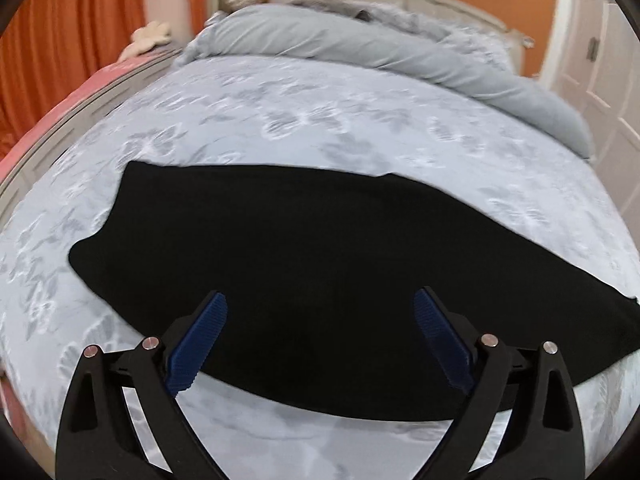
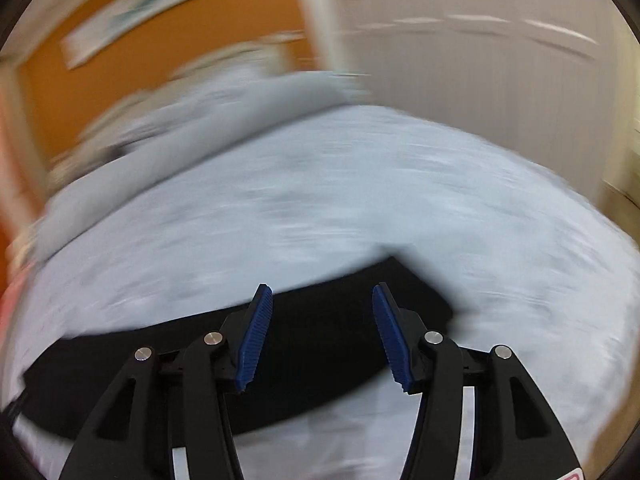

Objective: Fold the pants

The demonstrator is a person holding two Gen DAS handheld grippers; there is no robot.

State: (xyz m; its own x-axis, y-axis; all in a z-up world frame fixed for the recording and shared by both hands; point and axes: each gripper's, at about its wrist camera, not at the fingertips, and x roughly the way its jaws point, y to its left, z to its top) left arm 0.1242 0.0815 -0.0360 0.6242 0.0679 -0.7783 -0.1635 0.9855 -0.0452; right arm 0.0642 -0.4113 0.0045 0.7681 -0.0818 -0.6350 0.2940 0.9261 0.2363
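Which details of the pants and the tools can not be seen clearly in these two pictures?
- Left wrist view: the black pants run past the right edge and show no seams or folds.
- Right wrist view: motion blur smears the bed cover.
- Right wrist view: the right tool covers part of the pants.
- Left tool: open.

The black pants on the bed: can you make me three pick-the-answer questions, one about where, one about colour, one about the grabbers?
1. Where do the pants lie?
A. on the floor
B. on the bed
C. on a chair

2. What colour are the pads on each hand-held gripper?
A. blue
B. red
C. green

3. How are the left hand-held gripper and right hand-held gripper set?
A. both shut on cloth
B. one open, one shut
C. both open, holding nothing

Answers: B, the pants are spread on the flowered bedcover; A, ribbed blue pads show; C, gaps show between all fingers.
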